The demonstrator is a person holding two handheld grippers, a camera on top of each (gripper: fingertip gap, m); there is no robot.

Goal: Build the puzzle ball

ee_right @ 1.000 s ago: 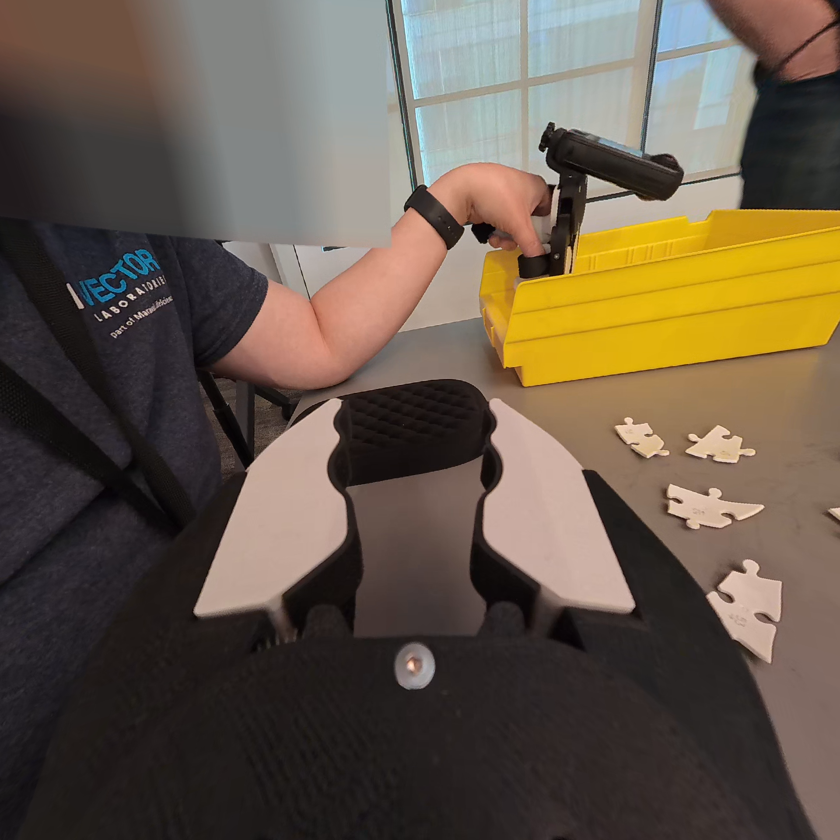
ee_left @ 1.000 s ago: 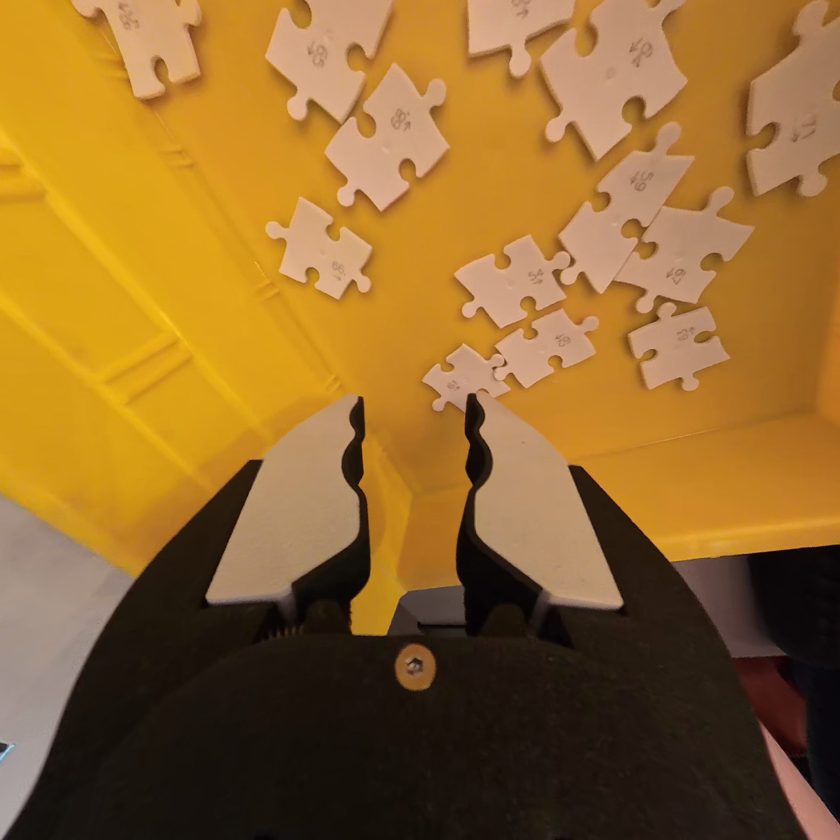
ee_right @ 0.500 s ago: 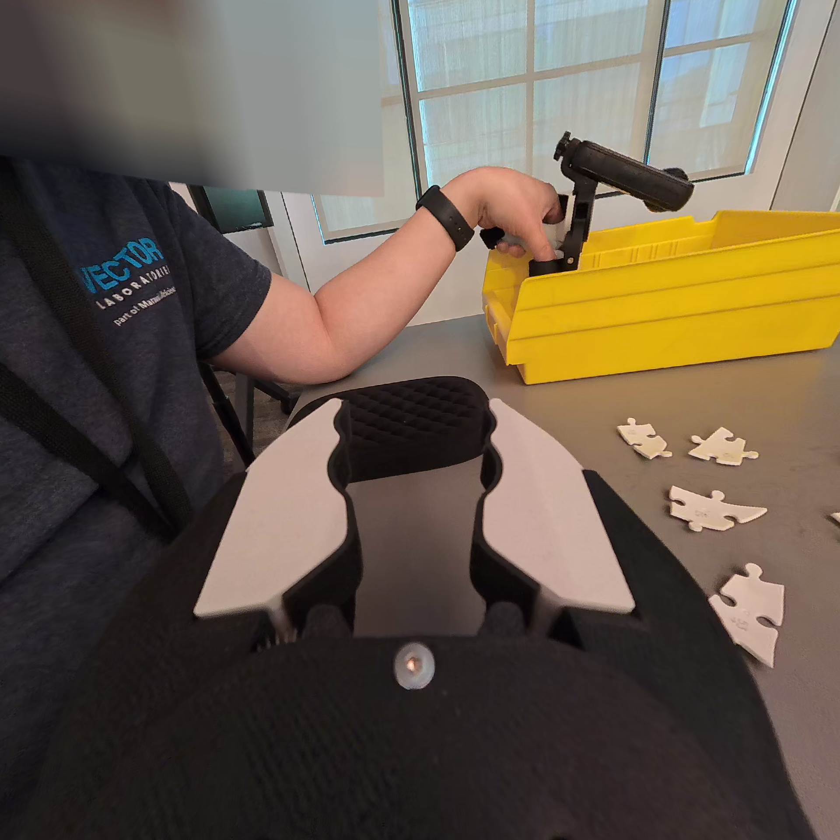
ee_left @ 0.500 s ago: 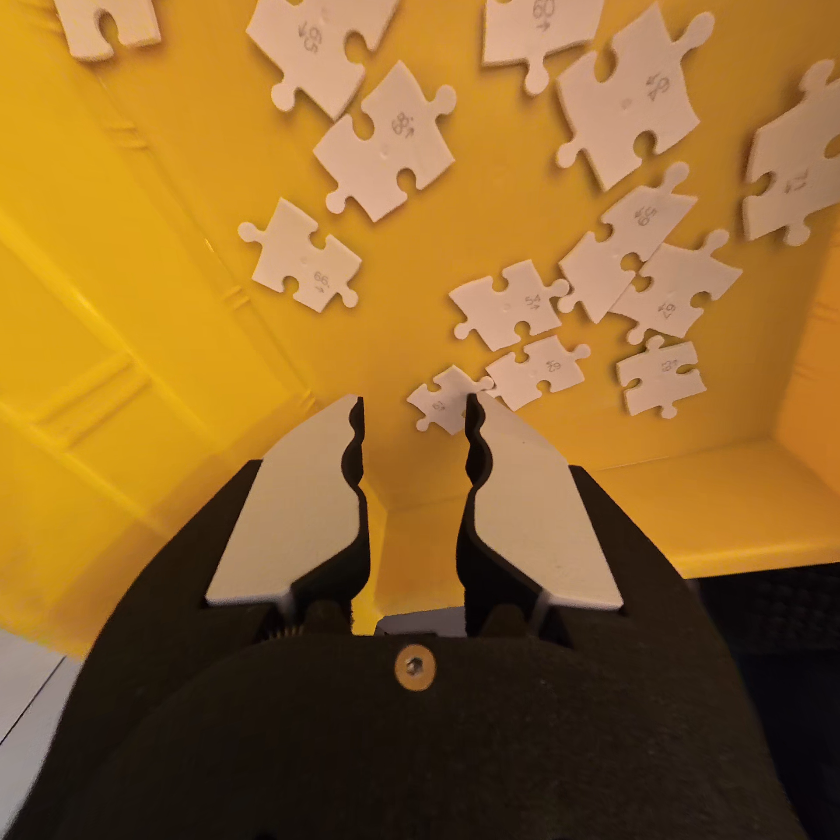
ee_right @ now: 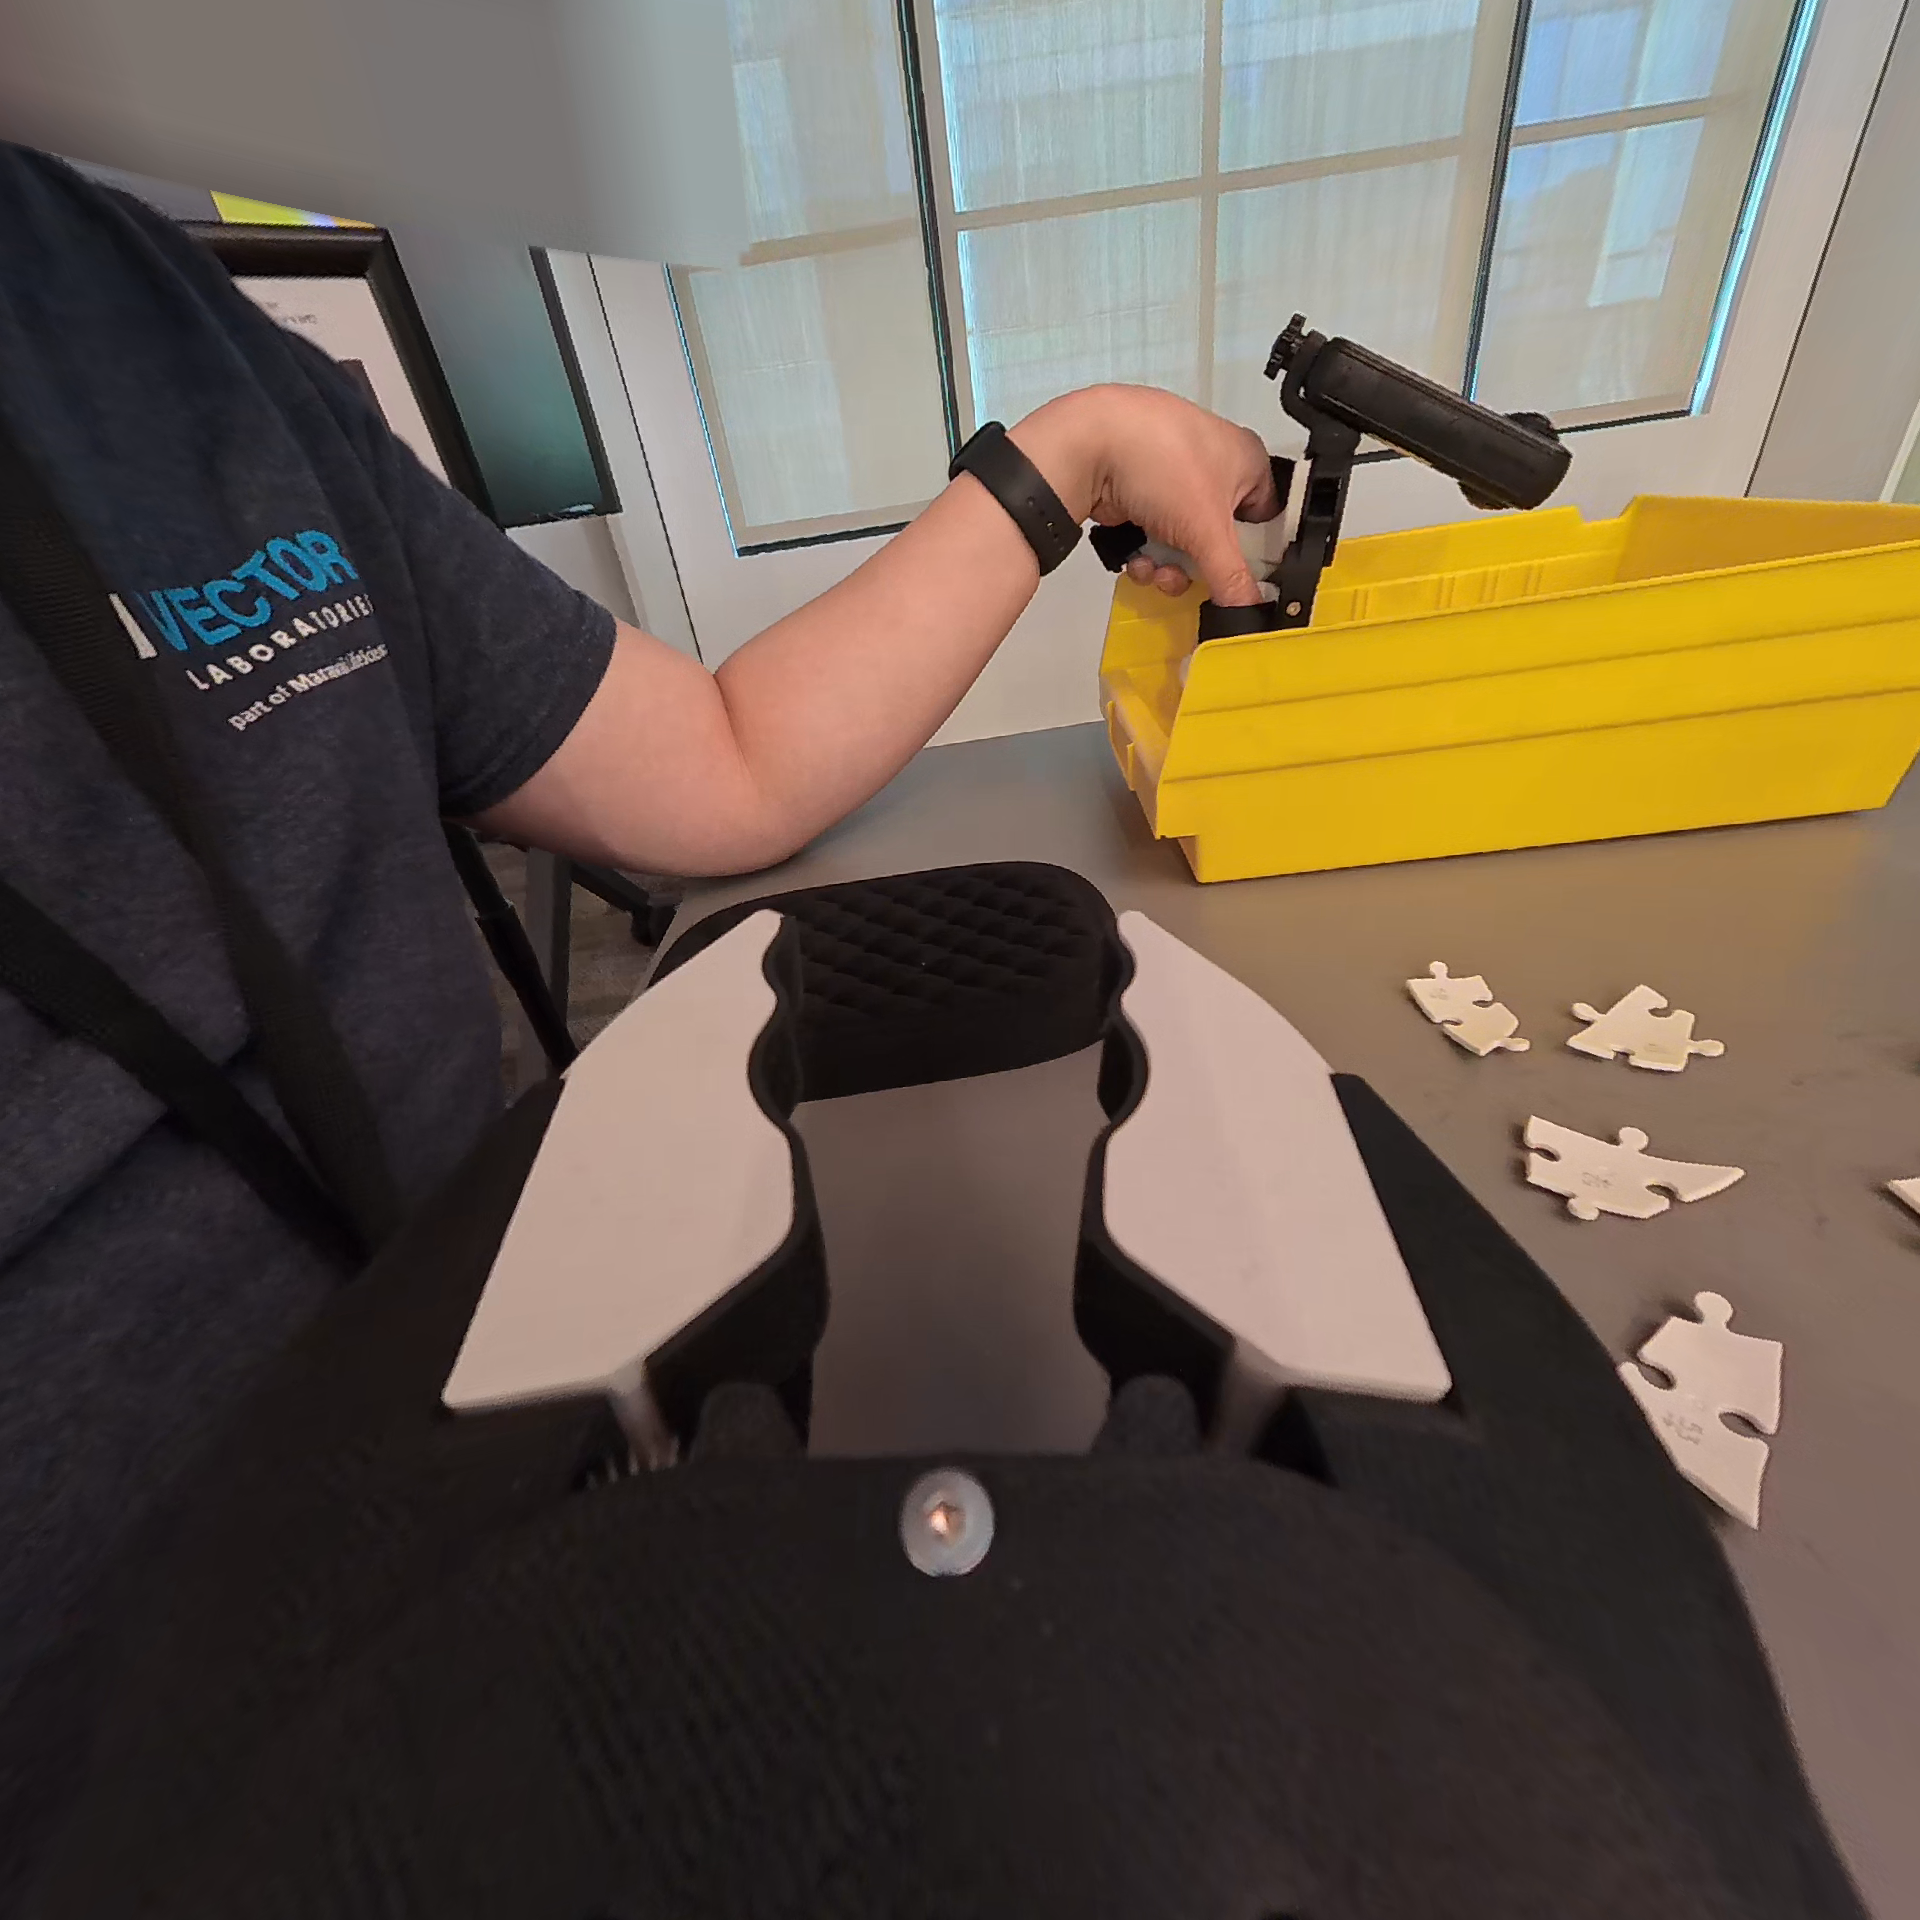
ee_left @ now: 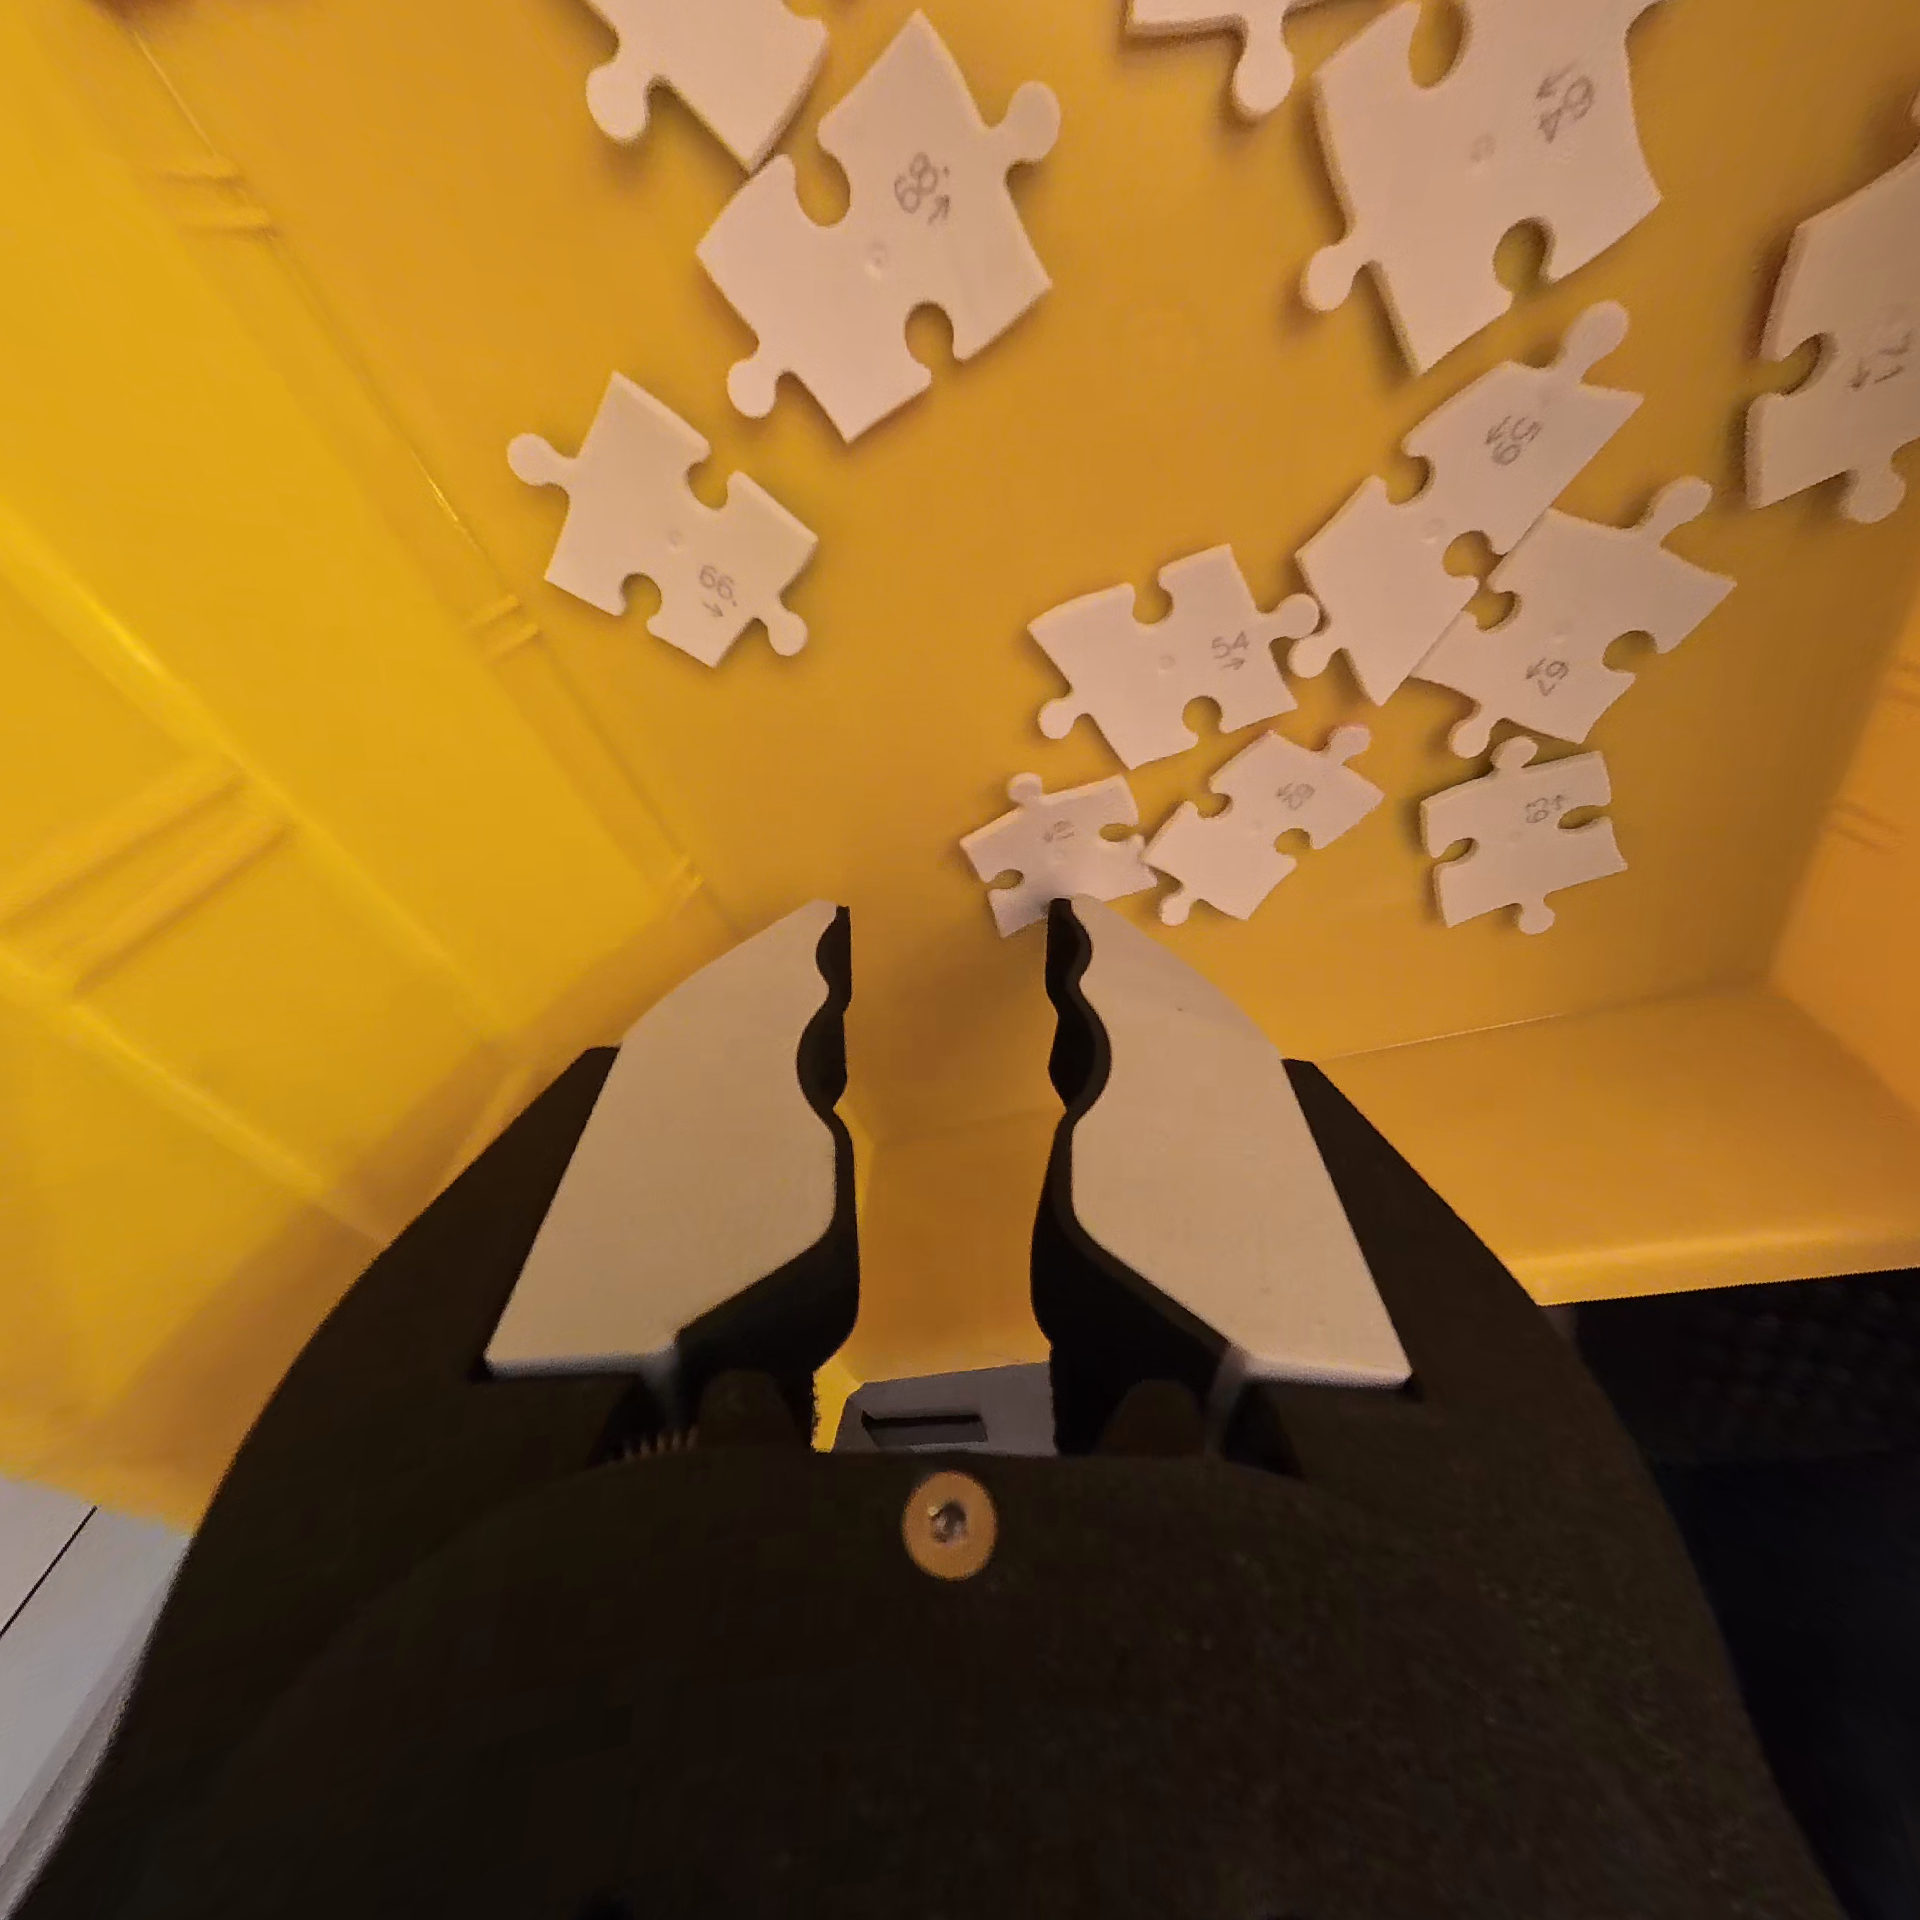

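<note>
four loose pieces (ee_right: 1626, 1177) on table (ee_right: 1455, 935)

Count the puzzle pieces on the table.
5 pieces: two side by side near the yellow box, one below, one nearest the right gripper, one cut off at right. More may be hidden.

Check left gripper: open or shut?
Open. The left gripper shows a clear gap between its fingers with nothing in it, inside the yellow bin, right fingertip at a small puzzle piece.
</note>
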